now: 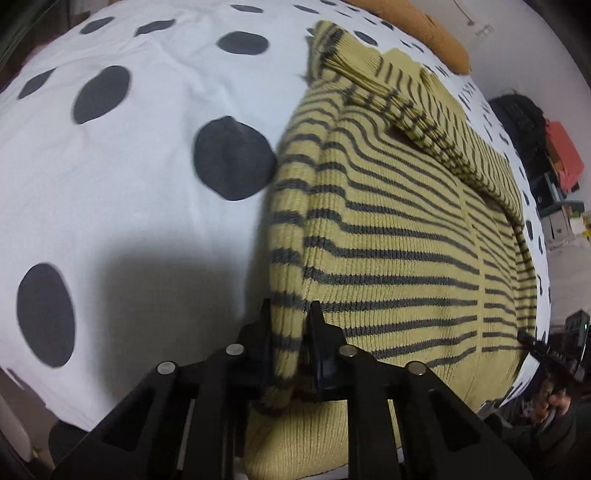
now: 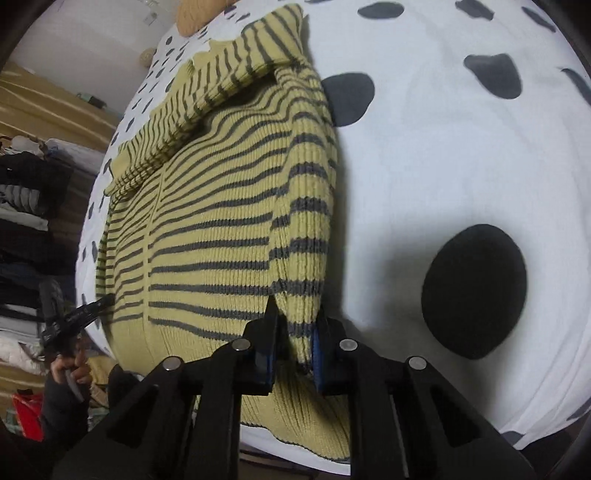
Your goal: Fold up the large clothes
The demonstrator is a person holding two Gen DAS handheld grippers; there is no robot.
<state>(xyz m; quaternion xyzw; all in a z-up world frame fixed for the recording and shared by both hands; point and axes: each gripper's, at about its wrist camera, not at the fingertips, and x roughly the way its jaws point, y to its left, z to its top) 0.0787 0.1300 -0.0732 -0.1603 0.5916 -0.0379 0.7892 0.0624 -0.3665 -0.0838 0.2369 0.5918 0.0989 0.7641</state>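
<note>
Sweater [image 1: 388, 236], yellow with dark stripes, lies flat on the bed [image 1: 129, 192]. Left gripper [image 1: 290, 332] fingers are clamped on its folded left sleeve; right gripper [image 2: 295, 332] fingers are clamped on the right sleeve. White spotted sheet; orange pillow [image 1: 417, 29] beyond; clothes [image 2: 26, 206] piled beside. No writing readable.

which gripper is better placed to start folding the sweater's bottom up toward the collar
Neither clearly: the left gripper pinches the striped sweater at its left sleeve edge, and the right gripper clamps the opposite edge. Both grip near the hem, so they should probably lift together.
</note>
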